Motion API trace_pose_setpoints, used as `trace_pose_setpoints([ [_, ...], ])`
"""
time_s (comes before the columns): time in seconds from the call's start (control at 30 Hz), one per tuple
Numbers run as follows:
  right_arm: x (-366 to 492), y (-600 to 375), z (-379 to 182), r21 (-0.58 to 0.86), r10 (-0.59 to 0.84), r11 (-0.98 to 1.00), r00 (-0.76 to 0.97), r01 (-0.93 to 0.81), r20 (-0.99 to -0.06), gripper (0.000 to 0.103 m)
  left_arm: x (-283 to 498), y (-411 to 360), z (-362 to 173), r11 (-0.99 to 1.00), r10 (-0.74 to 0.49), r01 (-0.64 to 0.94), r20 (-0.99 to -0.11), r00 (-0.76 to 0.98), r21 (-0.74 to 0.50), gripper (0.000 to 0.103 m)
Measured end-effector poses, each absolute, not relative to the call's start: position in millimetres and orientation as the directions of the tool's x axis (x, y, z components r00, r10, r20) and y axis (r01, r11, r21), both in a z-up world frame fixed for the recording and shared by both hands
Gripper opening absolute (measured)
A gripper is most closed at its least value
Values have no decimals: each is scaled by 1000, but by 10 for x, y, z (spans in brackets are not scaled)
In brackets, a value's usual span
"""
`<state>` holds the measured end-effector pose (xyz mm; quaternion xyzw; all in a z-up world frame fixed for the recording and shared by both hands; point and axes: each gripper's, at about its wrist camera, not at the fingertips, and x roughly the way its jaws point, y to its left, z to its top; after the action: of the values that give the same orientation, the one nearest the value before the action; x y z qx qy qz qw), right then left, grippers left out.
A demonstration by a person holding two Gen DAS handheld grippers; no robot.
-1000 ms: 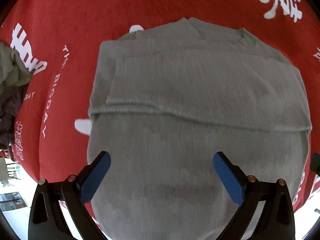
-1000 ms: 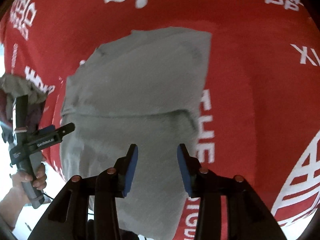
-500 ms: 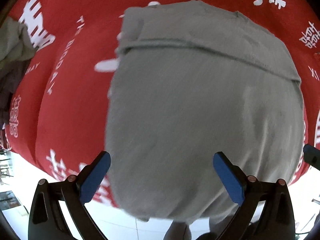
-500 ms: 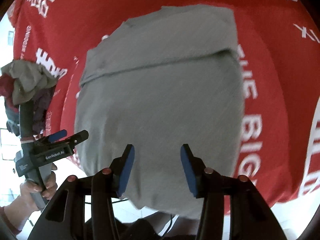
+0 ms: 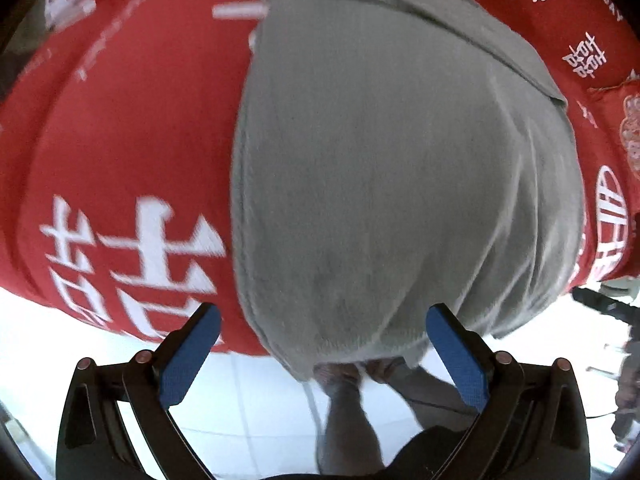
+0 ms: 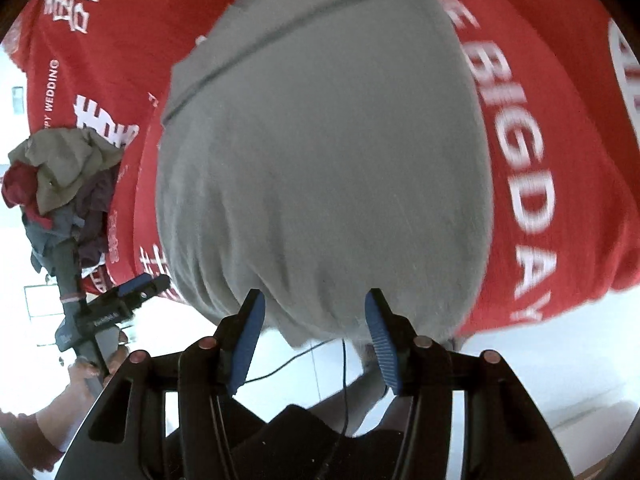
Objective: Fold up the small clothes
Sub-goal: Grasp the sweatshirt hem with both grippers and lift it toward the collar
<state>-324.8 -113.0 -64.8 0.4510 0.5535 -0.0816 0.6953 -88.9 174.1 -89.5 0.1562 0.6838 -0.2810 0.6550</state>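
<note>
A grey garment (image 5: 384, 168) lies on the red printed tablecloth (image 5: 120, 152), its sides folded in and its near hem hanging over the table's front edge. It also shows in the right wrist view (image 6: 320, 184). My left gripper (image 5: 324, 356) is open and empty, just in front of the hanging hem. My right gripper (image 6: 312, 340) is open and empty at the same hem, further right. The left gripper also shows from the side in the right wrist view (image 6: 140, 286), held by a hand.
A pile of unfolded clothes (image 6: 60, 184) sits at the table's left end. The tablecloth (image 6: 560, 120) drapes over the front edge. White floor (image 5: 248, 400) and the person's legs (image 5: 344, 408) lie below the edge. A red cushion (image 5: 624, 120) sits at the right.
Both grippers have pulled back towards the table's front edge, from above the garment's middle to its hanging hem. Both stayed open. The garment has not visibly moved.
</note>
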Motion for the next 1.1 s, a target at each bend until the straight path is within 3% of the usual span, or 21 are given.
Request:
trace_pose_setpoints([
  [0.33,-3633,-1254,-1277,500,425,618,276,607,-862,56,-894,1944,-1251,805,-240,527,-962,-132,-273,103],
  [0.47,-3597,-1244,-1428,553,476,593,300,585,-827,58,-967,2077,-1251,795,-248,541,-961,-123,-275,103],
  [0.67,-3538,-1192,-1374,648,537,570,367,506,-759,58,-1095,1903,-1178,734,-336,559,-922,-195,-386,103],
  [1.1,-3543,-1218,-1655,771,618,390,478,503,-624,58,-1163,1802,-1187,715,-308,587,-925,-224,-380,103],
])
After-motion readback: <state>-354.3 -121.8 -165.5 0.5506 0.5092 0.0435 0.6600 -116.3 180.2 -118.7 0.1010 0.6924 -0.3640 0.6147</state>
